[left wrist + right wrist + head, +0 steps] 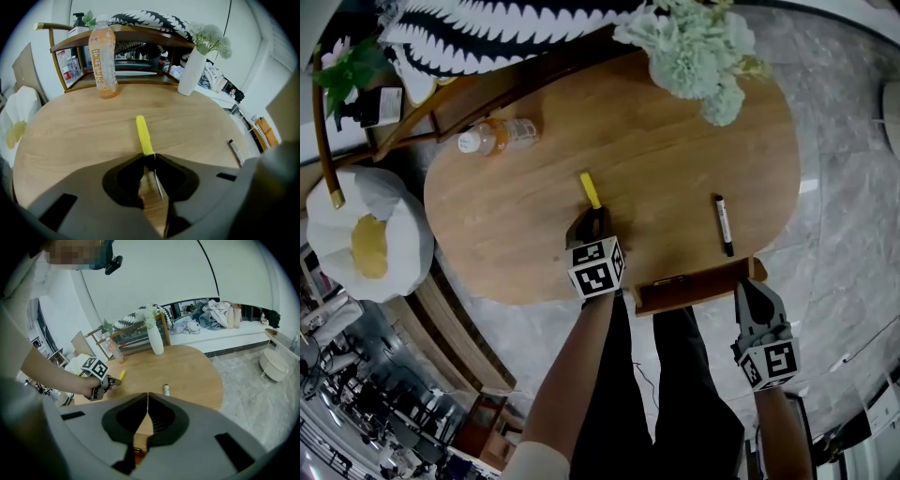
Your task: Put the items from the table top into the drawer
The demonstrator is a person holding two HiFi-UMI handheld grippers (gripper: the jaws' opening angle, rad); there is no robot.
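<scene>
L gripper (147, 157) tilts steeply down, jaws narrow & pinched on the black near end of the yellow pen (144, 135). Pen lies flat mid-table (516, 234), prob. taken by that end b/c it points at the person. R gripper (147, 394), jaws together & empty, hangs by the open drawer (694, 289) at the table's 6 o'clock edge. Black marker (724, 225) at 4 o'clock & bottle (497, 137) at 10 not yet stowed.
</scene>
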